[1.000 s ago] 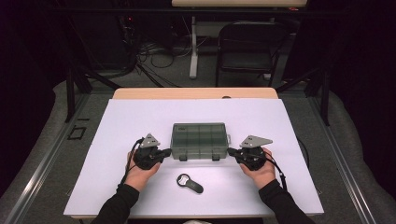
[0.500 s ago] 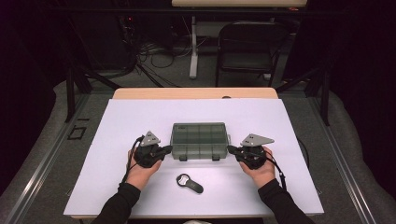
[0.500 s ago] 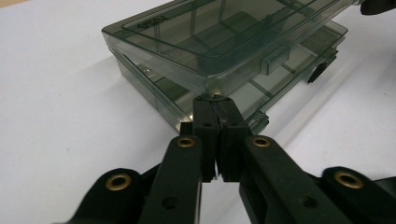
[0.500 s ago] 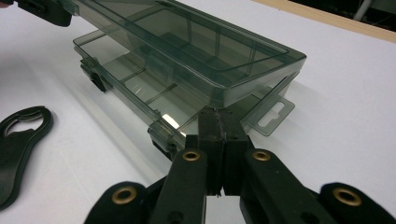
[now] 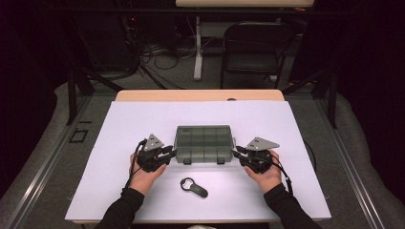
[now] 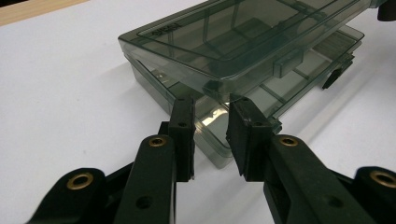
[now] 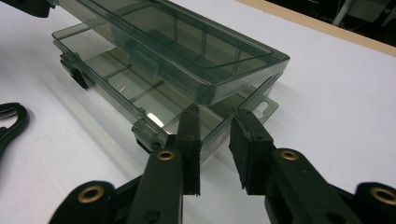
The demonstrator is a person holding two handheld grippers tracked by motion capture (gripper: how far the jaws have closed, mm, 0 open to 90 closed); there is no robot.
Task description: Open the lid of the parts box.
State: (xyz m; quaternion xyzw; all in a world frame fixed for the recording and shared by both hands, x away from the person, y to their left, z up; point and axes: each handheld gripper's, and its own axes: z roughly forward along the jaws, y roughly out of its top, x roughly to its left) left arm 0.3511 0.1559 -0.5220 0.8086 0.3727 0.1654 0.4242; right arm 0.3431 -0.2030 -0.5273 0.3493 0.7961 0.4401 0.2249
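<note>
Lying flat, smoky clear compartment box (image 5: 204, 144), lid ajar

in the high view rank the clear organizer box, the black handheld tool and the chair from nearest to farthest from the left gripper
From the left gripper:
1. clear organizer box, right beside its jaws.
2. black handheld tool, on the sheet toward the person.
3. chair, beyond the table's far edge.

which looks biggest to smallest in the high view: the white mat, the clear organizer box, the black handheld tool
1. white mat, by far the largest.
2. clear organizer box, at the mat's middle.
3. black handheld tool, near the front edge, clearly the smallest.
</note>
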